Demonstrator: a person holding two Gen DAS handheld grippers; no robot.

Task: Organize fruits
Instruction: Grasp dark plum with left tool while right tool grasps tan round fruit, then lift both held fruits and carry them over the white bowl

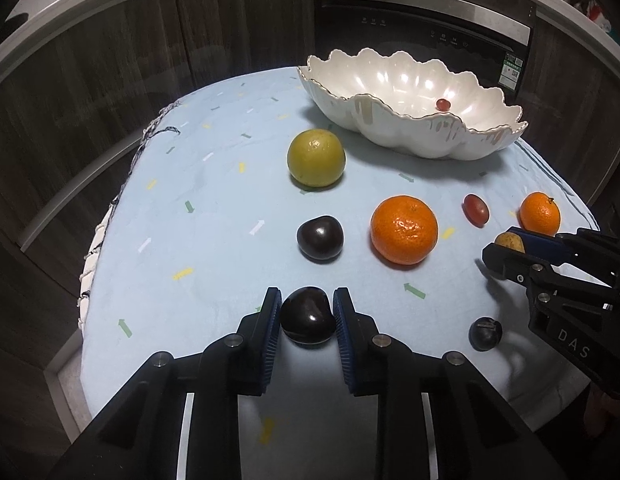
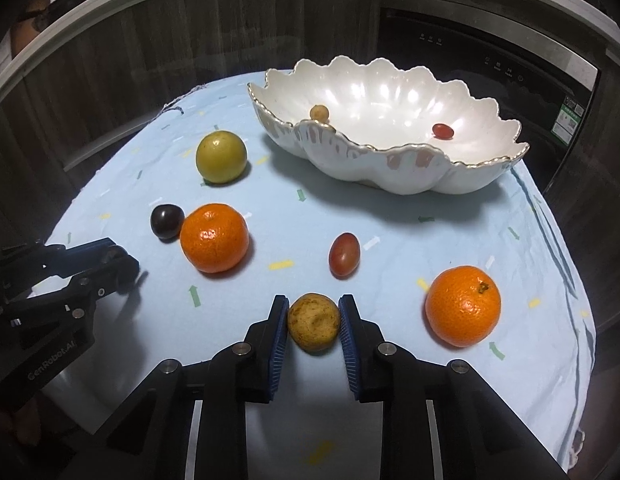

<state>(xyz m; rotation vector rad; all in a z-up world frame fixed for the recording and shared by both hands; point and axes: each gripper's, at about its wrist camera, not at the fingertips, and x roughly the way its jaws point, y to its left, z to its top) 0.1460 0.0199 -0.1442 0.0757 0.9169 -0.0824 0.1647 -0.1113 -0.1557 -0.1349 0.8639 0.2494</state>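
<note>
- On the left, the left gripper [image 1: 306,314] is seen clamped on a glossy dark plum [image 1: 307,316], blue pads pressed to both its sides, low over the pale blue patterned tablecloth [image 1: 213,184].
- In the right wrist view that same gripper [image 2: 127,266] is caught side-on at the left edge; its plum is hidden there, so the grip cannot be told from that side.
- A second dark plum [image 1: 320,239] is shown whole by the left camera; from the right it [image 2: 167,221] is partly covered by the large orange mandarin [image 2: 214,237].
- The yellow-green round citrus [image 1: 316,157] lies further back, apart from the rest.
- The white scalloped ceramic bowl with a gilt rim [image 2: 410,150] holds a small red grape [image 2: 443,131] and a small tan round fruit [image 2: 319,113]; the tan fruit is hidden behind the rim in the left view.
- A red oval grape [image 2: 344,255] lies loose, mid-cloth.
- A small dark round fruit [image 1: 485,333] is shown only by the left camera.
- The right gripper [image 2: 314,326] is clamped on a brownish-yellow rough-skinned round fruit [image 2: 314,322].
- A smaller orange mandarin [image 2: 463,306] sits far right.
</note>
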